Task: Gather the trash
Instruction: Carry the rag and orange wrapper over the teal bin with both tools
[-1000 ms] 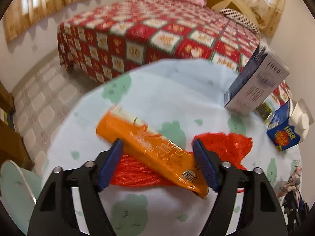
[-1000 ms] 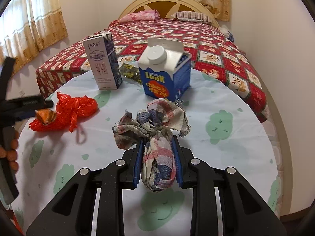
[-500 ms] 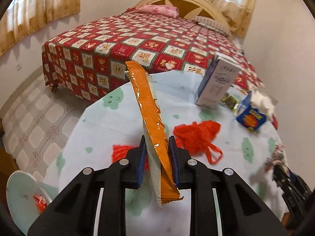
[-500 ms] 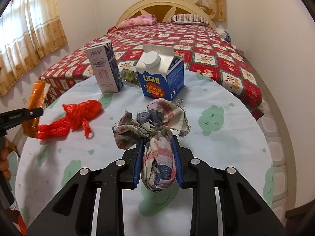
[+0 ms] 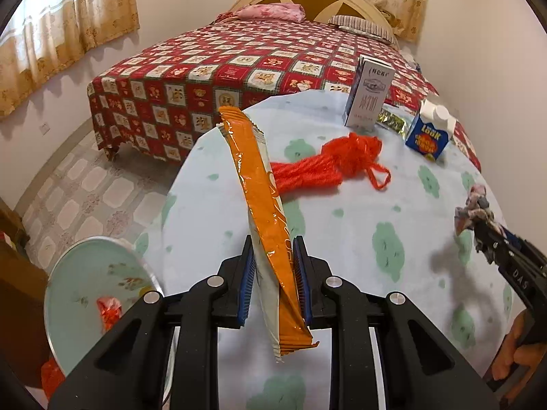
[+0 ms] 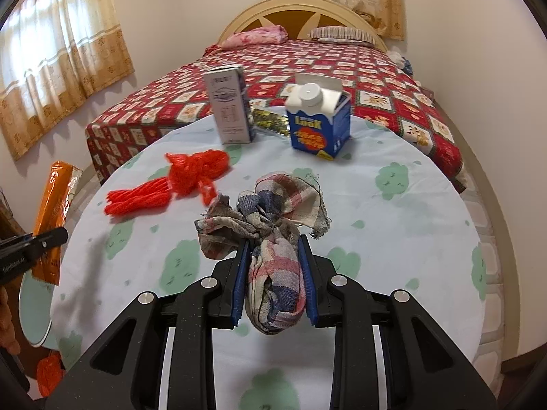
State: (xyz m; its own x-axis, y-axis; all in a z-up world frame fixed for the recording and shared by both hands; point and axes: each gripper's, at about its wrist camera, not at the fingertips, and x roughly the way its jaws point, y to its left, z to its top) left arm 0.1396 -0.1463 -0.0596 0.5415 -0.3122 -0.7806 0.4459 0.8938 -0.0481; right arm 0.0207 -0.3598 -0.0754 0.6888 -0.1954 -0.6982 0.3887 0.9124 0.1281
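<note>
Left wrist view: left gripper [image 5: 273, 273] clamped on orange wrapper [image 5: 259, 198], lifted off table [image 5: 359, 212]. Right gripper [image 6: 272, 276] clamped on checked rag [image 6: 270, 212]. Recommend carrying wrapper left over bin [image 5: 85, 283] below, releasing only when centred.

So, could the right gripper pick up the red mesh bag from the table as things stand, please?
Probably not yet: the right gripper is shut on the checked rag, so its jaws are full. The path to the red mesh bag across the table looks free otherwise.
</note>
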